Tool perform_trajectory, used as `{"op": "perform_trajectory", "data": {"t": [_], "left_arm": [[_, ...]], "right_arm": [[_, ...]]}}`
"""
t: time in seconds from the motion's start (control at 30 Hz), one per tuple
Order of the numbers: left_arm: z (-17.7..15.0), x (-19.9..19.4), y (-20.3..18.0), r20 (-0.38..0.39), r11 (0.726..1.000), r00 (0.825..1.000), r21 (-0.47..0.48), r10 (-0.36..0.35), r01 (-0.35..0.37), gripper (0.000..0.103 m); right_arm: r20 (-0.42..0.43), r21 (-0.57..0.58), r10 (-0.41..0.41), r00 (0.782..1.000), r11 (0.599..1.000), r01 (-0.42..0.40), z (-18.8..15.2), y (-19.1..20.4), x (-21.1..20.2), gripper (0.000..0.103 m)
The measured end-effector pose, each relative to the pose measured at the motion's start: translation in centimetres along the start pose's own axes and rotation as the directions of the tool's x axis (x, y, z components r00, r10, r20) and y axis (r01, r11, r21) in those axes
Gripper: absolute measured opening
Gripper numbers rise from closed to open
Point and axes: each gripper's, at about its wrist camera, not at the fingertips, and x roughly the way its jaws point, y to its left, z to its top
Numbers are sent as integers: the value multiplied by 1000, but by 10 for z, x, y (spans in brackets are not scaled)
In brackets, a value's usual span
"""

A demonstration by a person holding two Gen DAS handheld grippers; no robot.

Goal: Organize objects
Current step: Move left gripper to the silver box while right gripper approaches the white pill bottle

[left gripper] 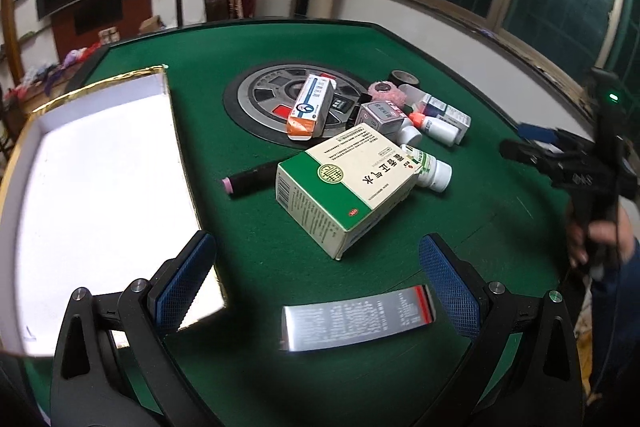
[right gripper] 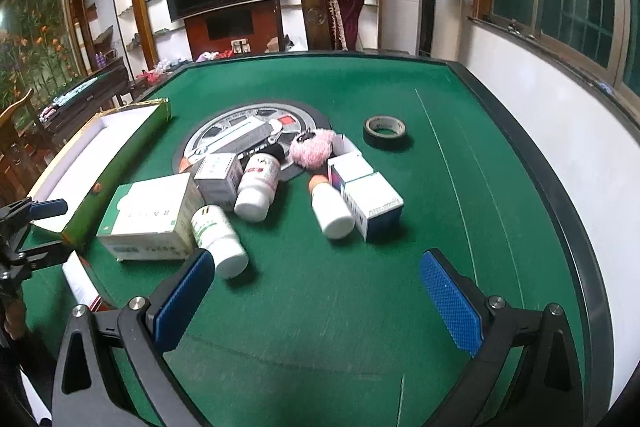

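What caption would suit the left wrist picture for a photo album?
Open left tool hovering over a silver medicine box, with a green-and-white medicine box and an open white tray on the green table.

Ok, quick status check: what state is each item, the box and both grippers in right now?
left gripper: open, holding nothing
right gripper: open, holding nothing
storage box: lidless, nothing visible inside
green-and-white carton: closed, tilted on a bottle
orange-and-white carton: end flap open
green-label bottle: capped, lying down
tape roll: lying flat
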Motion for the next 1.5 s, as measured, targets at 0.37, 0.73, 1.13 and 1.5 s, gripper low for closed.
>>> {"op": "perform_trajectory", "data": {"t": [0.37, 0.73, 1.13, 1.5], "left_arm": [[-9, -16, -15, 20, 985, 997, 154, -78, 74, 102], [-19, -2, -62, -172, 813, 981, 557, -89, 171, 102], [-14, 53, -44, -360, 899, 930, 381, -71, 216, 53], [-13, 46, -26, -260, 997, 964, 69, 49, -32, 53]], "right_arm": [[97, 45, 125, 987, 991, -129, 15, -23, 18, 103], [99, 11, 191, 977, 981, -193, 15, -11, 15, 103], [100, 39, 178, 979, 982, -183, 15, -18, 17, 103], [96, 35, 180, 979, 982, -184, 15, -18, 18, 103]]}}
